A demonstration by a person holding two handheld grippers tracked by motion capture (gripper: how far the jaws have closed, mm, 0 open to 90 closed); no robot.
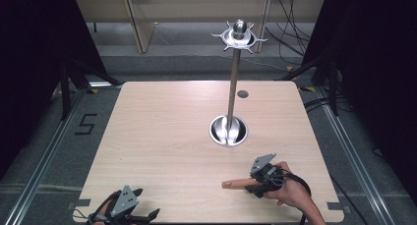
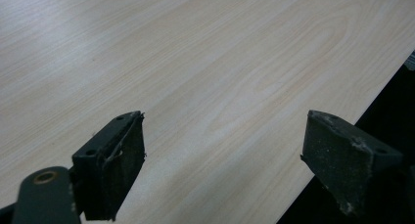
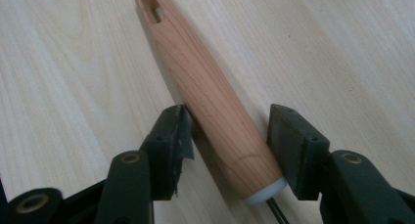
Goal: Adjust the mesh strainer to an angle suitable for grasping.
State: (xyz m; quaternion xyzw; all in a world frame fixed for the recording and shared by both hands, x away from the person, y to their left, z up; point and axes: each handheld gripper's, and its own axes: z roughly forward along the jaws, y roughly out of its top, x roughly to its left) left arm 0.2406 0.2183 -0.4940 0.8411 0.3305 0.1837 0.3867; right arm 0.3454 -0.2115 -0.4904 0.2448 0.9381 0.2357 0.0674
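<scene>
The wooden handle [image 3: 210, 101] is being straddled by the right gripper [image 3: 227, 136], its jaws not yet clenched; lifting is left. The left gripper [image 2: 225, 160] is being held open, idle.

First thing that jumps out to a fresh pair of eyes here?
The tall metal stand rising from its round base at the table's far middle, topped by a ring of hooks. Next, the wooden handle lying flat near the right front edge, with the right gripper straddling its capped end, the left finger at its side. The left gripper hangs open over the front left corner.
</scene>
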